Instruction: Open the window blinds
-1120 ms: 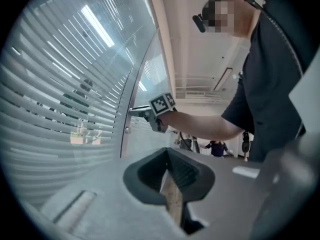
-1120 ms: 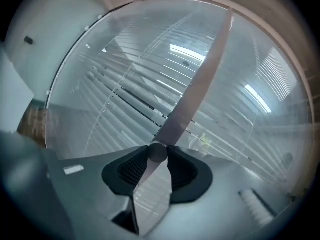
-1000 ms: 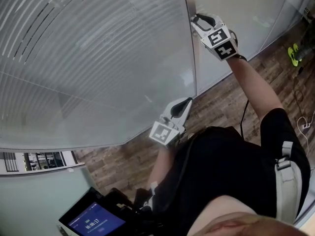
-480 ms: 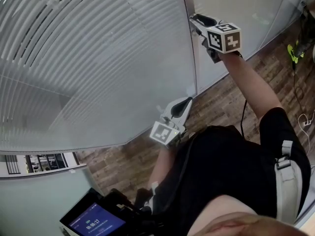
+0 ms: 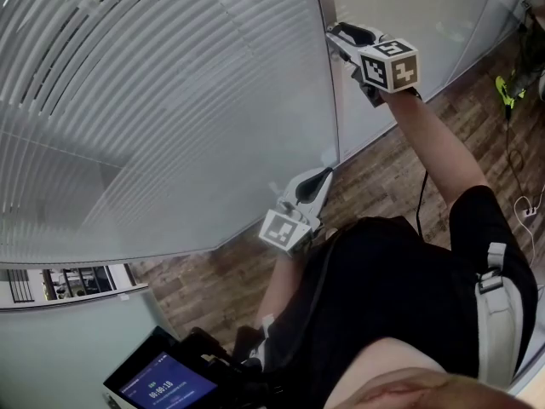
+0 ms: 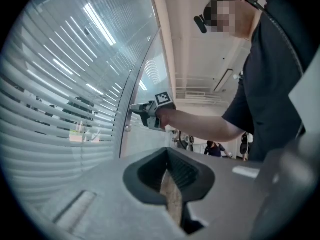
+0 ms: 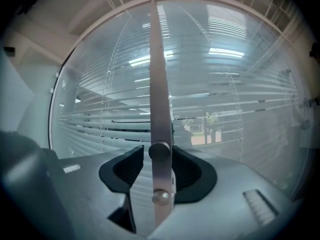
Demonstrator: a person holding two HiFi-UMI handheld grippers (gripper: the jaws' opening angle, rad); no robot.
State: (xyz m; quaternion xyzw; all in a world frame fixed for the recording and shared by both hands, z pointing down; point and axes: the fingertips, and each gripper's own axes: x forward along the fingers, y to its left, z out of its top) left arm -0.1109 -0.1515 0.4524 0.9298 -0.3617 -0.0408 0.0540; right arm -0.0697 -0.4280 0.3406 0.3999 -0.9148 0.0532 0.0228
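Observation:
White slatted blinds point(image 5: 170, 100) hang behind glass, their slats tilted so that gaps show between them. On the metal frame post point(image 5: 332, 100) sits a round knob point(image 7: 159, 150). My right gripper point(image 5: 338, 37) is raised to the post and points level at it. In the right gripper view the right gripper point(image 7: 159, 158) has the knob between its pads; the jaws are opening and narrow gaps show on both sides. My left gripper point(image 5: 322, 177) hangs lower, near the glass, shut on nothing. The left gripper view shows its pads point(image 6: 150, 171) together and the right gripper point(image 6: 136, 109) at the post.
A wooden floor point(image 5: 383, 169) runs along the glass wall. A tablet screen point(image 5: 162, 382) is at the bottom left, and cables point(image 5: 519, 203) and a green object point(image 5: 509, 90) lie at the right. People stand far off in the left gripper view point(image 6: 215, 148).
My right gripper has rolled on the knob, its marker cube turning over. The slats have tilted further open. The left gripper has stayed still.

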